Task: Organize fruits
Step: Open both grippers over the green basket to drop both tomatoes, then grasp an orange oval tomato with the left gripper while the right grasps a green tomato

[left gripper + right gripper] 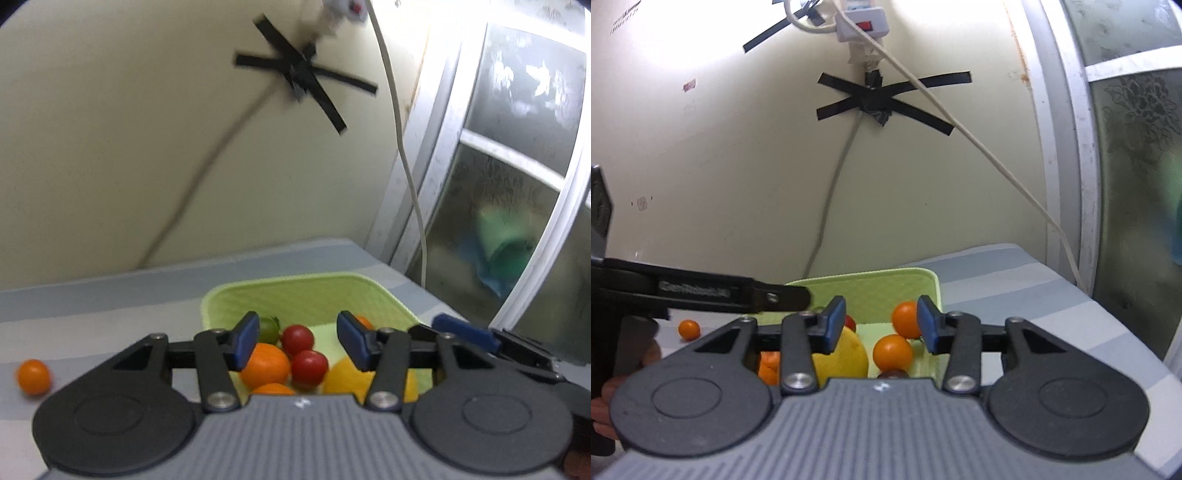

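Cream wall with black tape crosses backs a grey-and-white striped tabletop (110, 295), where both grippers hang over a pale green plastic basket (306, 291).

With its blue pads partly apart and nothing pinched between them, the left gripper (297, 341) frames two small red cherry tomatoes (297, 339) that lie in the basket beyond its pads. Beside them sit an orange tomato (266, 363), a green tomato (269, 328) and a large yellow fruit (347, 376). The right gripper (881, 323) is likewise partly open and empty; a round orange tomato (905, 318) looks close to its right pad, though contact cannot be judged, and a second (892, 352) lies lower.

One loose orange tomato (33, 376) remains on the table left of the basket, well apart from it.

These tomatoes are probably light, smooth and thin-skinned, so they would roll or squirt out of a hard pinch; a gentle squeeze across the widest middle seems safest. The yellow fruit looks heavier and firmer.

Each gripper's body hides the basket's near wall and part of its contents. A dark fruit at the right view's lower edge is cut off, and the left view is blurred.
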Motion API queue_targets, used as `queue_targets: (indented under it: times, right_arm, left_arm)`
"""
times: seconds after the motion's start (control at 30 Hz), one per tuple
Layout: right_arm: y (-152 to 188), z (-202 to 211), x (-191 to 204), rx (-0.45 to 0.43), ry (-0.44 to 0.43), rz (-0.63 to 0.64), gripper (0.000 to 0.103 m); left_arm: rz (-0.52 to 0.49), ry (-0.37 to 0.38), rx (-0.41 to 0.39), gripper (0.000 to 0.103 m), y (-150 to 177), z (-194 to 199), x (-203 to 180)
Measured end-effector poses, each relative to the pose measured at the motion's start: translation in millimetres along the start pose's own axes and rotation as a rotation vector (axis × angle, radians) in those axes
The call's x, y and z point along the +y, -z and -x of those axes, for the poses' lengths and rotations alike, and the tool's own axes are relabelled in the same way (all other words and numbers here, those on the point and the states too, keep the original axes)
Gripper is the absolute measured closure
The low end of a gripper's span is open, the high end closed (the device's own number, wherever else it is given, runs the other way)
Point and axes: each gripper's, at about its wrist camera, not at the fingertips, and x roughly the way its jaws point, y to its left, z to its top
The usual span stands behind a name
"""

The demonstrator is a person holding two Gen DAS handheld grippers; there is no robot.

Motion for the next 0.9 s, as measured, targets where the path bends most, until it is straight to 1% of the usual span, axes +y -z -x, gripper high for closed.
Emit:
queue_targets:
  times: [0.03, 0.13, 0.23, 0.3, 0.37, 0.43, 0.5, 0.57, 0.63, 0.77, 0.83, 0.9]
  right_arm:
    - [-0.5, 4.0, -0.4, -0.008, -0.004, -0.008, 0.058]
    - [4.7, 20.4, 1.5, -0.024, -0.016, -0.018, 0.058]
    - [14.9, 35.3, 8.0, -0.018, -0.040, -0.027, 0.058]
    - [20.4, 40.9, 16.0, -0.009, -0.061, -0.033, 0.058]
    - [26.6, 46.7, 28.8, 0.000, -0.085, -0.038, 0.058]
    - [34.5, 52.0, 43.8, 0.023, -0.114, -0.043, 0.058]
    - [40.0, 51.1, 59.8, 0.057, -0.143, -0.037, 0.058]
    - [46.7, 48.3, 77.8, 0.099, -0.170, -0.010, 0.058]
    - [50.2, 41.6, 96.8, 0.134, -0.191, 0.037, 0.058]
    - [50.8, 25.0, 130.8, 0.170, -0.217, 0.147, 0.058]
    - [43.8, 10.9, 144.3, 0.184, -0.221, 0.205, 0.059]
    - [31.8, -9.7, 152.2, 0.210, -0.219, 0.235, 0.059]
  left_arm:
    - [0.004, -0.006, -0.014, 0.055, 0.1, 8.8, 4.1]
    - [0.015, -0.057, -0.055, 0.055, 3.6, 39.7, 22.6]
    - [0.045, -0.141, -0.070, 0.055, 16.2, 71.2, 50.1]
    - [0.066, -0.201, -0.062, 0.055, 29.9, 88.7, 67.7]
    - [0.080, -0.246, -0.039, 0.055, 45.5, 100.8, 82.0]
    - [0.089, -0.289, -0.018, 0.055, 63.2, 111.2, 94.2]
    - [0.102, -0.315, 0.000, 0.055, 77.0, 118.7, 106.5]
    - [0.119, -0.330, 0.022, 0.055, 87.0, 123.8, 117.6]
    - [0.121, -0.334, 0.031, 0.055, 87.1, 124.5, 126.1]
    - [0.111, -0.305, 0.019, 0.055, 73.4, 119.3, 137.6]
    - [0.094, -0.288, 0.008, 0.052, 63.2, 111.4, 140.7]
    - [0.076, -0.265, 0.005, 0.050, 54.9, 99.8, 143.1]
